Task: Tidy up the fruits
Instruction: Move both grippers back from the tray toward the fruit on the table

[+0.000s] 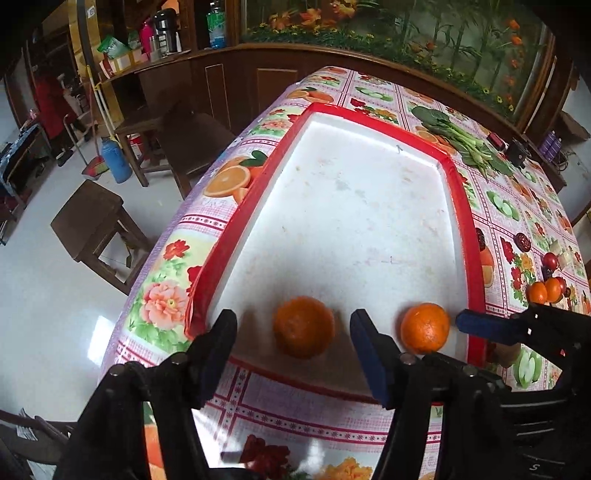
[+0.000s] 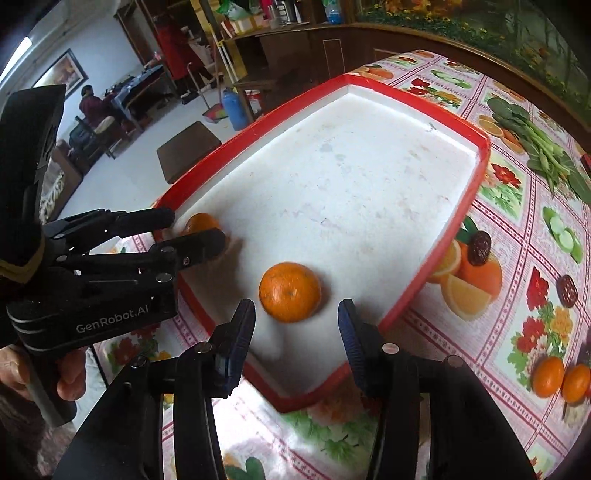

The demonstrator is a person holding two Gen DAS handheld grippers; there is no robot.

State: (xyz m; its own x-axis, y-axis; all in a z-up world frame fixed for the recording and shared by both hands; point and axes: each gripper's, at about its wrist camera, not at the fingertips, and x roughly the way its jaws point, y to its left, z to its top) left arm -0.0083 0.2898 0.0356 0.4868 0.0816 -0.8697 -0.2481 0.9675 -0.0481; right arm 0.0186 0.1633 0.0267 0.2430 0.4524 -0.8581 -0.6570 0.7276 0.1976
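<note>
2 oranges in tray; greens behind, on table

Home dining room; floral oilcloth table; wooden stools; sideboard with thermos.

Left gripper angled down, fingers apart; right gripper likewise.

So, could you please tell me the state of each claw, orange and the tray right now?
Left claw: open, pads clear of the orange between them.
Right claw: open, not gripping.
Left orange: resting in tray, released.
Right orange: resting in tray, free.
Tray: flat on table, holding both oranges.
Loose oranges: on tablecloth, outside tray.
</note>
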